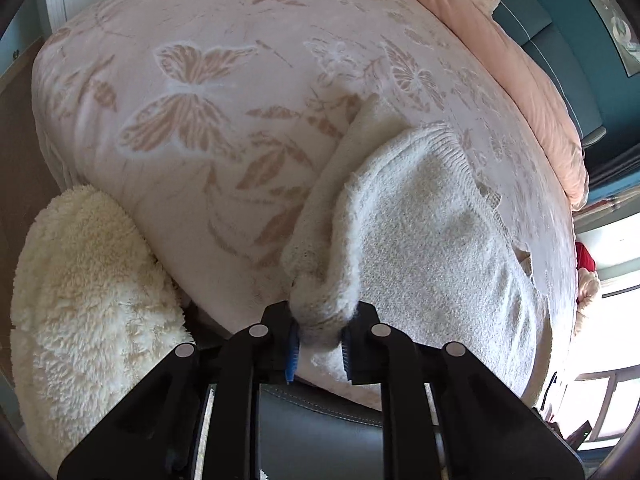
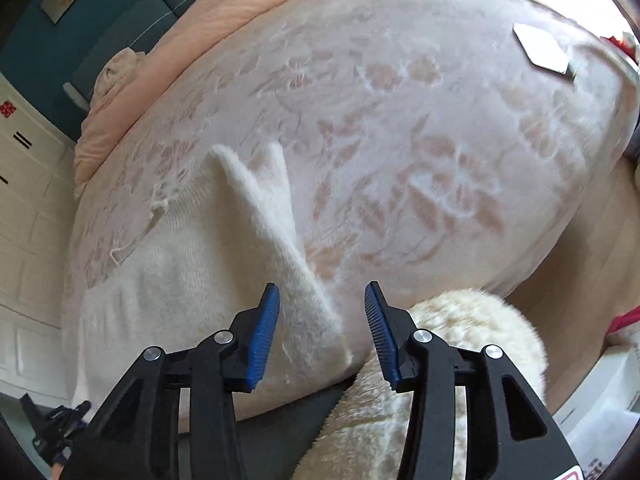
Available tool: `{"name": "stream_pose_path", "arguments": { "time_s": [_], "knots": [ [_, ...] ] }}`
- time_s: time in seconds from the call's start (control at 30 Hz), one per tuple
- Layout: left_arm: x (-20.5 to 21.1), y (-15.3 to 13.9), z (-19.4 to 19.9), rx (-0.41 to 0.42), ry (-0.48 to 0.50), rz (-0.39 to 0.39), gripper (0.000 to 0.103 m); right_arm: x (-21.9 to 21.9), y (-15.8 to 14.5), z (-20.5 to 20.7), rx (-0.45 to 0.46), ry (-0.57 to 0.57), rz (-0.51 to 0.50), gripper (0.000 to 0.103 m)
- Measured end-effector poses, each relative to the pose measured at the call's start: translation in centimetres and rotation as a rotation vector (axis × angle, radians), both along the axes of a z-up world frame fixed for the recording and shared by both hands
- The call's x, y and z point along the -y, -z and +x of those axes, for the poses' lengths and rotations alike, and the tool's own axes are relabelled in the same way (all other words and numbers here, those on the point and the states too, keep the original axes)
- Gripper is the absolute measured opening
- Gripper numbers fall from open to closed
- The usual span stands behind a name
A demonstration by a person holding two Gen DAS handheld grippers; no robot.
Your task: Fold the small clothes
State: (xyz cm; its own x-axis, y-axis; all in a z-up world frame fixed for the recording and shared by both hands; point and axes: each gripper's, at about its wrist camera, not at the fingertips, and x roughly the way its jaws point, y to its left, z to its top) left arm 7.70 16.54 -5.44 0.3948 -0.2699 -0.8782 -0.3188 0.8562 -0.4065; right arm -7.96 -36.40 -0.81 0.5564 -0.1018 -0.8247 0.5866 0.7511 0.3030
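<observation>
A small white fuzzy knit sweater (image 1: 420, 240) lies on a bed with a pink butterfly-patterned blanket (image 1: 192, 92). My left gripper (image 1: 318, 338) is shut on a bunched corner of the sweater at the bed's near edge, with a sleeve folded over beside it. In the right wrist view the sweater (image 2: 192, 272) lies left of centre with a sleeve pointing up. My right gripper (image 2: 322, 332) is open and empty, just above the sweater's near right corner.
A cream fluffy plush item (image 1: 92, 300) sits at the bed's near edge, also in the right wrist view (image 2: 440, 364). A peach duvet (image 1: 520, 72) lies along the far side. A flat white square object (image 2: 542, 50) rests on the blanket far right.
</observation>
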Motion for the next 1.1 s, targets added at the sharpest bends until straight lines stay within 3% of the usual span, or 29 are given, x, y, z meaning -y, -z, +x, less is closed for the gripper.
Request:
{"name": "stream_pose_path", "arguments": {
  "time_s": [0.07,0.1,0.13,0.27,0.37,0.43,0.47,0.7,0.87,0.93,1.0,1.1],
  "knots": [
    [0.3,0.0,0.2,-0.002,0.006,0.012,0.016,-2.1,-2.2,1.8,0.055,-0.123,-0.008,0.029],
    [0.3,0.2,0.1,-0.005,0.005,0.016,0.016,-3.8,-2.8,3.1,0.059,-0.199,-0.009,0.014],
    [0.4,0.3,0.0,-0.006,0.004,0.022,0.016,-5.8,-3.0,4.5,0.057,-0.286,-0.002,0.008],
    [0.8,0.1,-0.1,0.010,0.012,0.056,0.016,-14.2,-1.6,10.8,0.007,-0.548,-0.001,0.005],
    [0.9,-0.3,-0.2,0.019,0.019,0.059,0.016,-18.5,2.3,15.4,-0.096,-0.634,0.019,0.005],
    [1.0,-0.6,-0.2,0.026,0.021,0.058,0.016,-19.8,6.8,17.7,-0.213,-0.643,0.038,0.003],
    [1.0,-0.8,-0.3,0.031,0.025,0.061,0.016,-20.1,7.6,17.9,-0.200,-0.642,0.026,0.001],
    [3.1,-5.1,-0.1,0.137,0.112,0.079,0.015,-19.4,7.6,18.1,-0.183,-0.632,0.073,0.000],
    [10.5,-11.8,0.9,0.301,0.325,0.117,0.013,-15.8,6.3,16.4,-0.073,-0.528,0.265,0.000],
    [14.6,-14.5,0.7,0.368,0.428,0.105,0.013,-13.5,3.8,14.0,0.029,-0.482,0.281,0.008],
    [19.1,-16.7,-0.3,0.428,0.548,0.111,0.013,-10.3,1.6,11.1,0.100,-0.432,0.265,0.009],
    [25.7,-17.4,-2.4,0.466,0.706,0.100,0.013,-4.5,0.6,6.4,0.123,-0.311,0.251,0.013]
  ]
}}
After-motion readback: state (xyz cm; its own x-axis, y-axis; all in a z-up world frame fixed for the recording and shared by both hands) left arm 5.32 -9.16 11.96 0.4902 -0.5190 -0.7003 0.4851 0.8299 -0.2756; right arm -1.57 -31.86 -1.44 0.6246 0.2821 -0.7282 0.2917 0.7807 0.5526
